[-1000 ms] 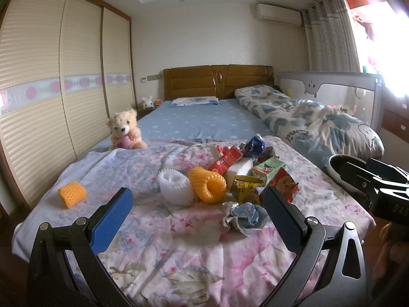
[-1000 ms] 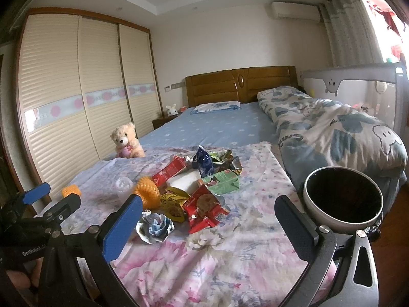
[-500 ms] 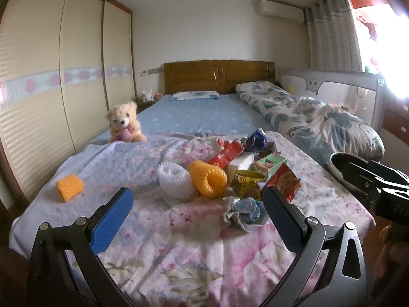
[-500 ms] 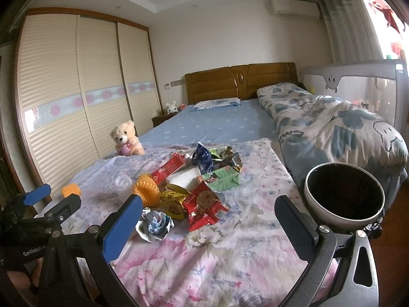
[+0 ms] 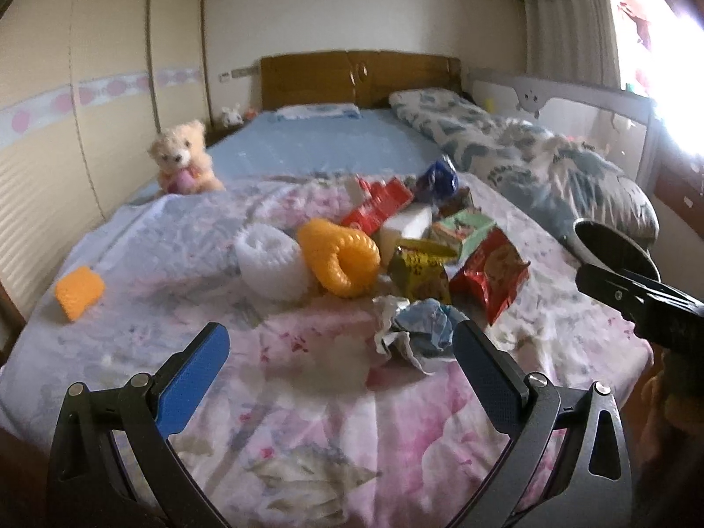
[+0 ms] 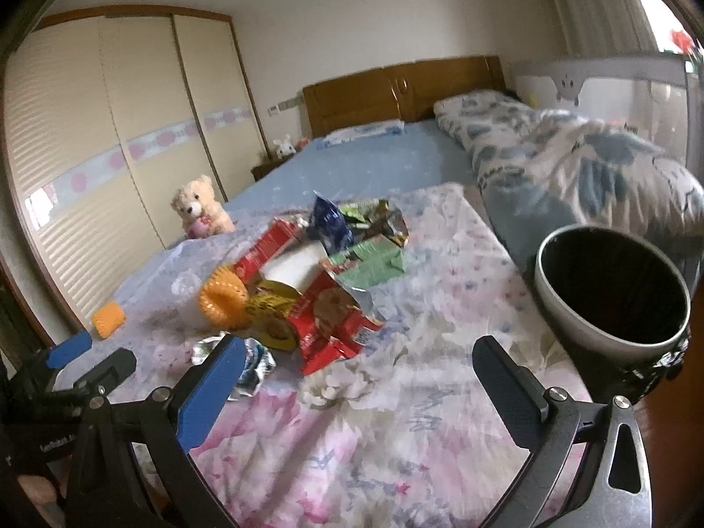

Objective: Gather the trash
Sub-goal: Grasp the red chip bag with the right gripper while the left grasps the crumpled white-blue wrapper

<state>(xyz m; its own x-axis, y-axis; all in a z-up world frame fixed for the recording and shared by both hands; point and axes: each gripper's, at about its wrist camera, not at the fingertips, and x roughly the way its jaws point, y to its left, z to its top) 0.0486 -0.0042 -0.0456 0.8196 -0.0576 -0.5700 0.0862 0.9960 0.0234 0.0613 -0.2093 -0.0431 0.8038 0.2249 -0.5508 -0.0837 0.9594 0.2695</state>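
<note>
A heap of trash lies on the floral sheet at the foot of the bed: a crumpled blue-and-silver wrapper, a red snack bag, a yellow packet, a green carton and a red carton. My left gripper is open, low over the sheet, just short of the crumpled wrapper. My right gripper is open too, nothing between its fingers, with the red snack bag ahead of it. A round grey bin stands at the bed's right edge.
Orange and white foam rings sit left of the heap, an orange sponge near the left edge. A teddy bear sits further back, a rolled quilt along the right. Wardrobe doors line the left wall.
Both grippers have moved forward and lower toward the heap, so the trash and the bin look larger. Neither has closed or touched anything.
</note>
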